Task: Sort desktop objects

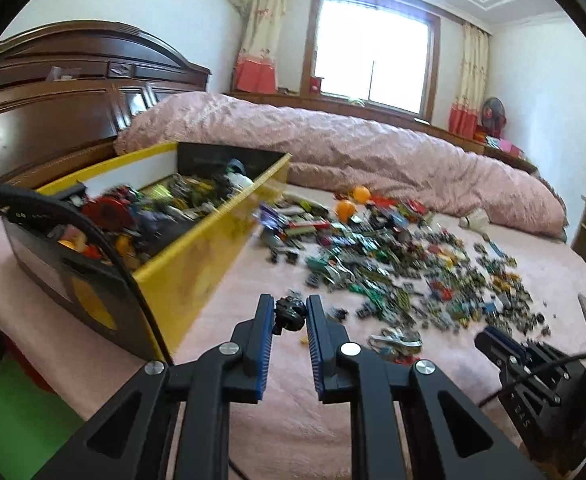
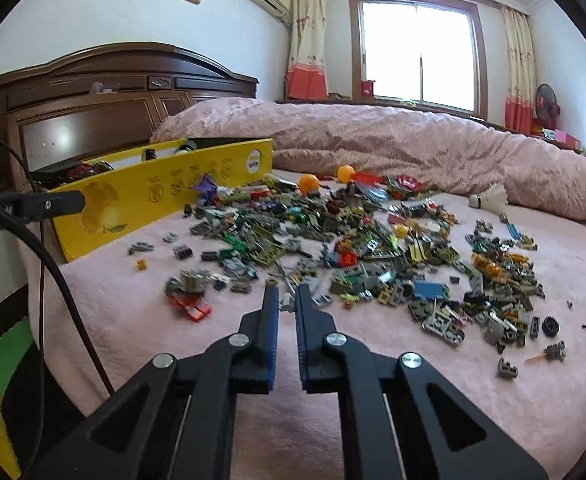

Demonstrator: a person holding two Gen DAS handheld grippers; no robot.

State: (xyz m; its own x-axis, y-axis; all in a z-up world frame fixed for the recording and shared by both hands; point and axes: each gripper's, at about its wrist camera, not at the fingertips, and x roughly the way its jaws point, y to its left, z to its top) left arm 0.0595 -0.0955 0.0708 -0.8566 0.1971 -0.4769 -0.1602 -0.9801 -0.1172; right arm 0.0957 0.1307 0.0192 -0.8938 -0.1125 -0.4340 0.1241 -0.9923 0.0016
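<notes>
here each hand-held gripper [image 1: 289, 312] [image 2: 287, 300] pinches a small toy piece [image 1: 289, 314] [image 2: 287, 302].

Bedspread [image 2: 333, 380]: pale pink.
Box [image 2: 165, 204]: yellow wall, printed with round symbols.
Table-tennis balls [image 2: 308, 184]: orange.
Quilt [image 2: 413, 148]: pink, crinkled.
Curtains [image 2: 307, 40]: cream, red-hemmed.
Gripper pads [image 2: 271, 320]: blue, ribbed.

Daylight pours in through the window [image 1: 373, 52], which is blown out to white with glare. The room is bright, shadows soft. Fisheye bending curves the edges into dark corners; the yellow box [image 1: 197, 264] and brick pile [image 1: 393, 256] smear with motion blur.
</notes>
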